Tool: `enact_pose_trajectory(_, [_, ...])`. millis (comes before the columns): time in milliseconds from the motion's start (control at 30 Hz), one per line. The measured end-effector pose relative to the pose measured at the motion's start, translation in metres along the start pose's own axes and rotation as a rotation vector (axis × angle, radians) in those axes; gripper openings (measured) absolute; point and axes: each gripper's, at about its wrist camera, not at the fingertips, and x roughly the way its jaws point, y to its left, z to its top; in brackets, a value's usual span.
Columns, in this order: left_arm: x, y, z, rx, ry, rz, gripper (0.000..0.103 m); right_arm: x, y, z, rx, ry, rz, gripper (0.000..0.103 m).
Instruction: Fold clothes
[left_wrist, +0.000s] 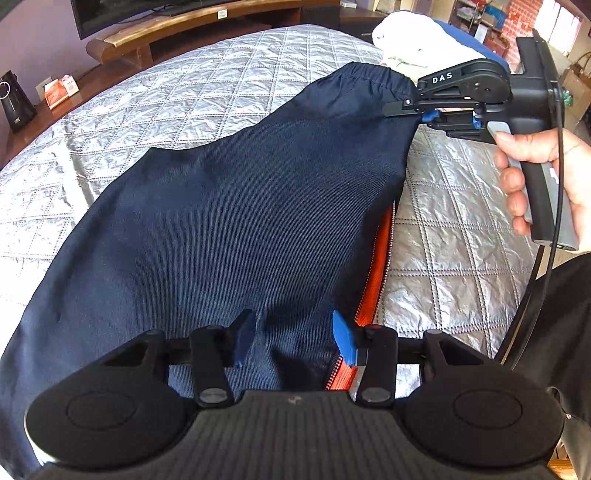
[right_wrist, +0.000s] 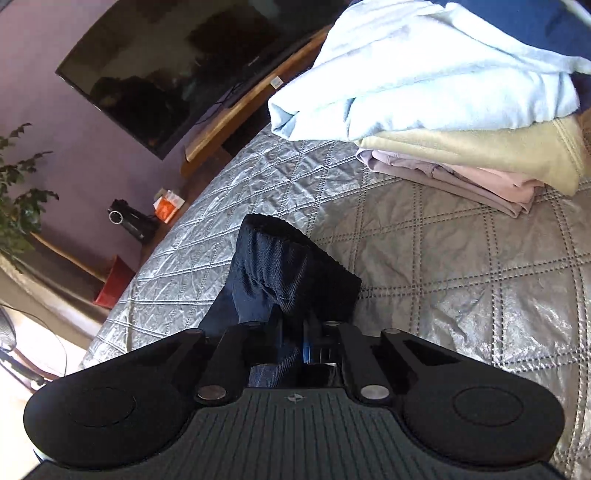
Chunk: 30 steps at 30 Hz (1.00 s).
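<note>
A dark navy jacket (left_wrist: 240, 221) with an orange lining (left_wrist: 376, 266) and a zip lies spread on the silver quilted bedspread (left_wrist: 184, 92). At the near edge of the left wrist view, my left gripper (left_wrist: 293, 339) stands open over the jacket, its blue pads apart with a crease of fabric between them. My right gripper (left_wrist: 406, 109), in a person's hand (left_wrist: 535, 177), is shut on the jacket's elastic cuffed end and lifts it off the bed. In the right wrist view the bunched navy cloth (right_wrist: 280, 258) is pinched in that right gripper (right_wrist: 295, 332).
A stack of folded clothes (right_wrist: 443, 110), light blue on yellow on pink, sits on the bed beyond the jacket. A television (right_wrist: 177, 62) on a wooden shelf (left_wrist: 184, 29) stands past the bed's far edge. Small items lie on a side ledge (left_wrist: 59, 88).
</note>
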Motion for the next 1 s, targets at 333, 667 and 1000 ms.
enact_pose_trajectory(333, [0.010,-0.006,-0.005,0.028,0.045,0.017,0.043,0.023,0.028,0.009,-0.254,0.009,0.007,0.010])
enact_pose_trajectory(667, [0.010,-0.007,-0.008,0.036,0.040,0.015,0.045,0.023,0.021,-0.001,-0.303,0.036,-0.122,0.011])
enact_pose_trajectory(1000, [0.013,-0.010,-0.008,0.067,0.049,0.019,0.048,0.020,0.055,-0.018,-0.590,-0.008,-0.252,0.020])
